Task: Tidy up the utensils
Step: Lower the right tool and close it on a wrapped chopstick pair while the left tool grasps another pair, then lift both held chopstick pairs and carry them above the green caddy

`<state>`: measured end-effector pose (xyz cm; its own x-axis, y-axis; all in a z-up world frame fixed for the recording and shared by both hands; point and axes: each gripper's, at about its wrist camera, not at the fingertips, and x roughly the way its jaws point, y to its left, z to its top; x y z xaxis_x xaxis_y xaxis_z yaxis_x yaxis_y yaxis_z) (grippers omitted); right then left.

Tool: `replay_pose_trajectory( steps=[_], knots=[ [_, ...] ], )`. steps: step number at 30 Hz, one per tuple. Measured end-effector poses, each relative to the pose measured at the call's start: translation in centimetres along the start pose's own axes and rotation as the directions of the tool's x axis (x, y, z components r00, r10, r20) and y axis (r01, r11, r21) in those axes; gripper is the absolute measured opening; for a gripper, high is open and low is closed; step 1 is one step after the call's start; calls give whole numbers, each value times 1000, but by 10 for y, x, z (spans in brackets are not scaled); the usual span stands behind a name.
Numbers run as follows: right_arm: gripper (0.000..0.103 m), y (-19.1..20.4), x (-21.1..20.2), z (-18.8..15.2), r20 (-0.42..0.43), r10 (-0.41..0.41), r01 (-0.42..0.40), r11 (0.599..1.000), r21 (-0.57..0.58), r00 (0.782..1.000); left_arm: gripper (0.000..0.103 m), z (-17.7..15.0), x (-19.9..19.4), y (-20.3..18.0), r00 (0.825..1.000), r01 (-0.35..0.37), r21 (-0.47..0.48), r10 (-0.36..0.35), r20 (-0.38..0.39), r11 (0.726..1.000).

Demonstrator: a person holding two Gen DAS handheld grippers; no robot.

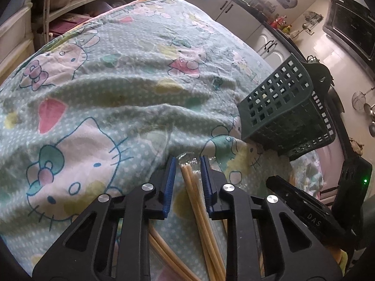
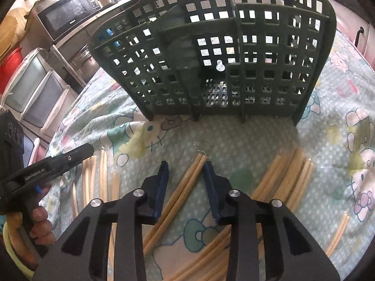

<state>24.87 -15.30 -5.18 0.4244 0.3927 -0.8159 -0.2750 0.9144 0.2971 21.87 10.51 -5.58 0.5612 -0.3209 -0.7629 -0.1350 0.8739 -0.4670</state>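
Right wrist only: basket (image 2: 211, 53) dividers (more chopsticks (image 2: 288, 178) too).

The right gripper (image 2: 186, 167) hangs over the cartoon-print cloth (image 2: 234, 135) with its blue-padded jaws apart, and a pair of chopsticks (image 2: 180, 187) lies slanted between them, its tips near the right pad. Straight ahead stands the green lattice utensil basket (image 2: 211, 53), upright. More chopsticks (image 2: 284, 178) lie bunched to the right of the claw. Far left, the left gripper (image 2: 77, 152) reaches in above another loose bunch (image 2: 93, 178).
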Motion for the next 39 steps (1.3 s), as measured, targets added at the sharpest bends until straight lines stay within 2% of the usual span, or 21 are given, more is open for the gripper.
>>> replay_pose_trajectory(
  steps=[11, 18, 28, 39],
  knots=[
    [14, -2, 0, 9, 32, 21, -22, 1000, 2, 999, 2, 5, -15, -7, 999, 19, 36, -20, 30, 999],
    [11, 5, -24, 15, 97, 103, -100, 994, -35, 990, 2, 8, -41, -26, 996, 34, 93, -41, 82, 995],
    [6, 2, -77, 9, 201, 205, -192, 978, -82, 958, 1, 12, -72, -65, 986, 62, 177, -89, 144, 982],
    [6, -13, -132, -1, 303, 249, -227, 968, -107, 920, 1, 14, -96, -114, 973, 97, 270, -149, 178, 958]
  ],
)
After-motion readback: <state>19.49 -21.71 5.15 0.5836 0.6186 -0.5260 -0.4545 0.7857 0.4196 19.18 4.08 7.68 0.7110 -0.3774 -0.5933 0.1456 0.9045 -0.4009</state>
